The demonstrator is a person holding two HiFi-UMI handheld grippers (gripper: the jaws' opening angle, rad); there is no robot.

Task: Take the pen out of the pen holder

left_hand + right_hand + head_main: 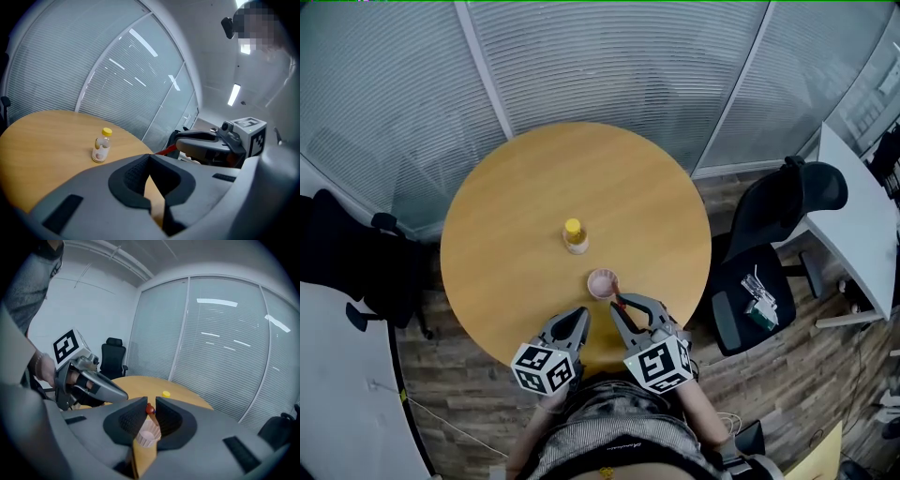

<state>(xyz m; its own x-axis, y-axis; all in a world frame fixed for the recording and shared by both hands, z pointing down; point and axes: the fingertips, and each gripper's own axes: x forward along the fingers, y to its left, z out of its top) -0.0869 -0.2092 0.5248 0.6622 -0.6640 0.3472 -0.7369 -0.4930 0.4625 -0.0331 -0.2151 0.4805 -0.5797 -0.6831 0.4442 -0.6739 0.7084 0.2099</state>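
A: Far left?
B: Left tool (579, 316), low over near edge of bench (506, 216). Tips pressed together, nothing between.
A: Next over?
B: Bottle (575, 235), yellow cap, upright near bench centre, well apart from both tools.
A: Then?
B: Pink holder (601, 282), upright, nearer than bottle and slightly right. Just beyond tips of right tool (150, 402).
A: Pen (150, 409)?
B: Red top end up, leaning out over holder rim toward right tool. Lower end in holder.
A: Right tool's state?
B: Pinching pen's red top between its jaws, only a narrow gap. Beside left tool, not touching it.
A: Far right?
B: Black chair (769, 234), off the bench.
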